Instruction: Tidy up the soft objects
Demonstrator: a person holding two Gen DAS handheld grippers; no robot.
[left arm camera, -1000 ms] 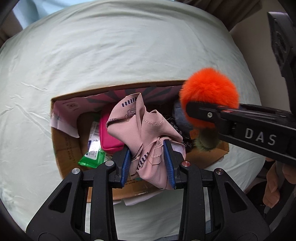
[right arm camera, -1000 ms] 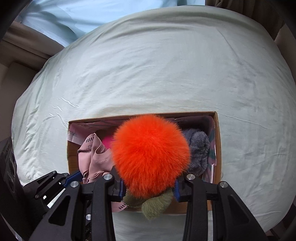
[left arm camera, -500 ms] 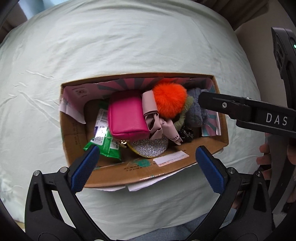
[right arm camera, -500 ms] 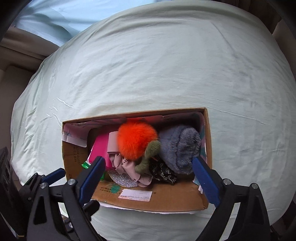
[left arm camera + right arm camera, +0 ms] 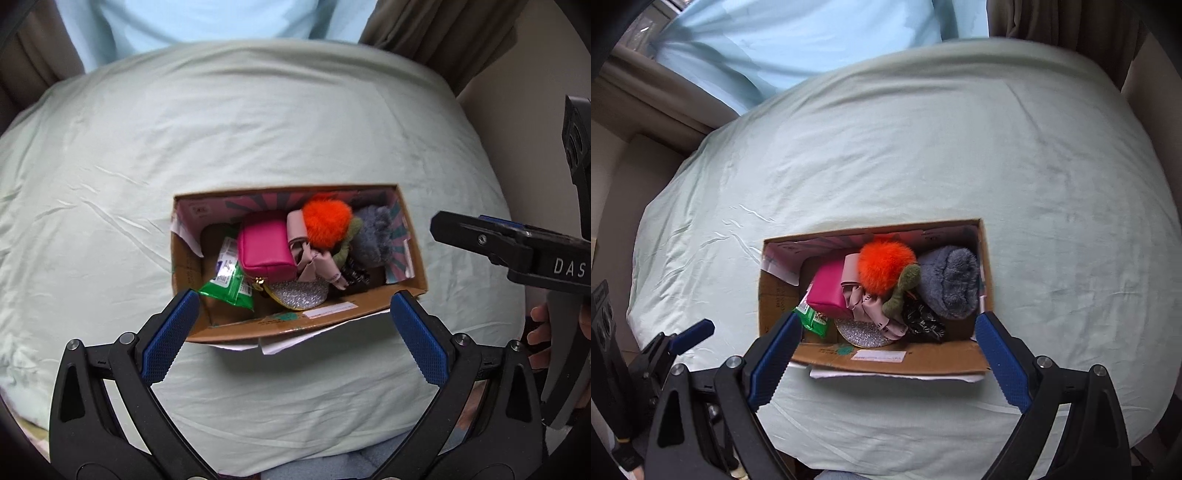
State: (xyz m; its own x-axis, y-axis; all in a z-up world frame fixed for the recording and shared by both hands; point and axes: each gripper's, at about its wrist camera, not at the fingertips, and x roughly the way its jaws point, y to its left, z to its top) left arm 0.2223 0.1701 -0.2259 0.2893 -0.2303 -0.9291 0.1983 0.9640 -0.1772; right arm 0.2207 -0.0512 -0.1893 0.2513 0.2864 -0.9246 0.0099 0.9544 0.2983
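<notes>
Now the soft things lie together inside the open cardboard box (image 5: 295, 325), which sits on the pale green bedsheet (image 5: 258, 129); the orange pompom (image 5: 325, 223) is on top toward the far side, with an olive green fuzzy piece (image 5: 903, 291) touching it on its near right; the grey fleece bundle (image 5: 951, 282) fills the right end of the box; the pink cloth (image 5: 314, 260) is folded between the pompom and the magenta pouch (image 5: 266, 251), and part of it hangs toward the near wall; a green wipes packet (image 5: 227, 280) leans at the left of the pouch; a silver glitter piece (image 5: 301, 293) lies near the front wall, and a dark patterned item (image 5: 923, 321) is just beside it on the right, under the olive piece.

The left gripper (image 5: 295, 332) hangs above the near edge of the box, its blue fingers (image 5: 168, 338) wide apart and holding nothing; the right gripper (image 5: 886, 354) is also above the near edge, its fingers (image 5: 1003, 360) spread wide and empty; in the left wrist view the right gripper's body comes in from the right side, with a hand (image 5: 541, 334) on its handle.

Beyond the bed a light blue curtain (image 5: 798, 40) and brown drapes (image 5: 439, 33) are visible.
</notes>
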